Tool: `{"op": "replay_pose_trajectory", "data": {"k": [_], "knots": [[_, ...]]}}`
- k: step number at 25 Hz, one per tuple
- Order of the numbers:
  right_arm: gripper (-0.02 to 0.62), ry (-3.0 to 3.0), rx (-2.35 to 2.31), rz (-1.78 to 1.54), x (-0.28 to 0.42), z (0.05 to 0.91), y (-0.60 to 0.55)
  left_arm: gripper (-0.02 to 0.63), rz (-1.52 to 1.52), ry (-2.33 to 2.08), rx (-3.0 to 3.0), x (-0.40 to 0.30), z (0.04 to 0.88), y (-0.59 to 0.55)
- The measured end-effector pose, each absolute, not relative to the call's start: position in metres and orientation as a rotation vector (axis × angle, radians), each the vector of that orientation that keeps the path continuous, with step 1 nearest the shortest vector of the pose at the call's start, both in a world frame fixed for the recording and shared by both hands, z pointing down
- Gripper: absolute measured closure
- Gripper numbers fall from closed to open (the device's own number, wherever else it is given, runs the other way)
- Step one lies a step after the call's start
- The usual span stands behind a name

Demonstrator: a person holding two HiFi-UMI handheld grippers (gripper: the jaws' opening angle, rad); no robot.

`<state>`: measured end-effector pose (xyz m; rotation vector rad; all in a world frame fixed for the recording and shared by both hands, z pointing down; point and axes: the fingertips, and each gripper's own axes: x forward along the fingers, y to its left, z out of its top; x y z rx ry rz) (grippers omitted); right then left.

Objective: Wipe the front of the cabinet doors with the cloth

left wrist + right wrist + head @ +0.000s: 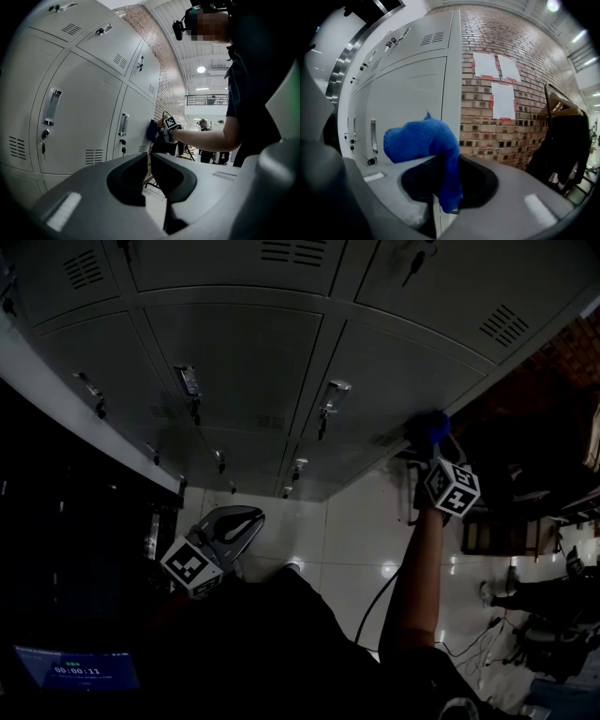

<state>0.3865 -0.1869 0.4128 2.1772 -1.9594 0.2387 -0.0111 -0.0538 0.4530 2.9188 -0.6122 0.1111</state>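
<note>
Grey metal cabinet doors [244, 352] with handles and vents fill the head view. A blue cloth [433, 425] is pressed against the rightmost door [403, 362], near its right edge, and my right gripper [433, 441] is shut on it. In the right gripper view the cloth [423, 139] bunches over the jaws in front of the door [410, 91]. My left gripper [246, 515] hangs low and away from the doors, shut with nothing in it. The left gripper view shows its jaws [149, 161] together, with the cloth [151, 130] far off on the door.
A brick wall [506, 117] with taped paper sheets adjoins the cabinet's right end. A dark coat on a rack [562, 140] stands beside it. A white tiled floor [375, 531] lies below. A cable [380, 601] runs along the floor, and a screen [75, 669] glows at lower left.
</note>
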Motion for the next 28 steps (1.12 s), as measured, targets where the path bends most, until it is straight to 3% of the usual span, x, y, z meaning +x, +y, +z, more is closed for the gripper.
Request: {"op": "replay_pose_trajectory", "data": {"k": [6,21,28], "knots": [[0.521,-1.921,2.227,0.265,0.379,0.423,-0.174,0.594,0.119,-0.605,2.916,-0.017,0.452,-0.049],[0.520,-2.293,1.785,0.262,0.155,0.450,-0.192,0.594,0.110,-0.657,2.899,-0.065,0.456,-0.041],[0.521,-2.275,1.736,0.322,0.135,0.474,-0.214,0.594,0.084,-0.674,2.891,-0.079,0.450,-0.038]]}}
